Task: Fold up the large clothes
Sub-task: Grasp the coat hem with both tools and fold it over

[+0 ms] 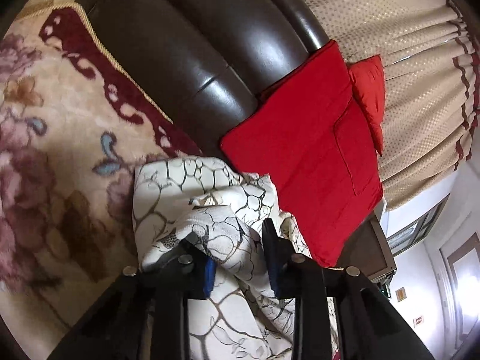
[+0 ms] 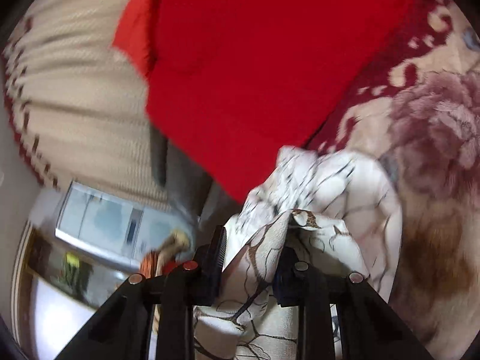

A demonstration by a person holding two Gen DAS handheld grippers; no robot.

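The garment is white cloth with a dark branching print (image 1: 195,186). It lies bunched on a floral bedspread. My left gripper (image 1: 231,237) is shut on a fold of it, with cloth draped over the left finger. In the right wrist view, which is blurred, the same garment (image 2: 336,180) is bunched ahead. My right gripper (image 2: 255,243) is shut on a fold that runs down between the fingers.
A red pillow (image 1: 303,162) leans against a dark brown leather headboard (image 1: 180,60), with a smaller red cushion (image 1: 370,90) behind it. Beige dotted curtains (image 1: 405,45) hang beyond. The floral plush bedspread (image 1: 45,150) covers the bed. The red pillow (image 2: 255,60) fills the right view's top.
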